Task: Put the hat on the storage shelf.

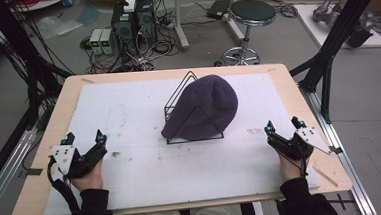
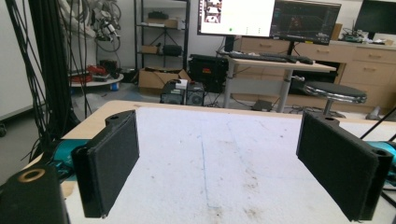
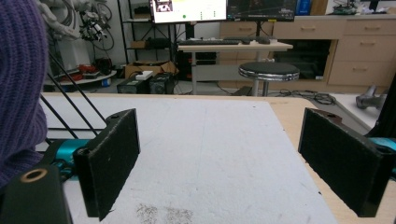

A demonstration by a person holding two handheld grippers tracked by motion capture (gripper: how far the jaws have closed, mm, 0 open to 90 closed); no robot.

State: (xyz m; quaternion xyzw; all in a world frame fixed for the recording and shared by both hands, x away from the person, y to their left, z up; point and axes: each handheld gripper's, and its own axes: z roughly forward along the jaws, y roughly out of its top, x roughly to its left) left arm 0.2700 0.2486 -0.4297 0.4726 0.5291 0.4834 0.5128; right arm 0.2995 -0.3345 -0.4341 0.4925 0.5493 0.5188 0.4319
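Sitting over wire rack (image 1: 178, 95), purple beanie (image 1: 206, 106), L gripper (image 1: 84, 139) & R gripper (image 1: 284, 126) jaws spread, empty

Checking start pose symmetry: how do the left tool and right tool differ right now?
The left tool rests at the mat's left edge, far from the purple beanie; the right tool rests at the mat's right edge. The right gripper view catches the beanie and the wire rack at its left border; the left gripper view shows bare mat ahead. Both stand open, hold nothing, and point away from the person.
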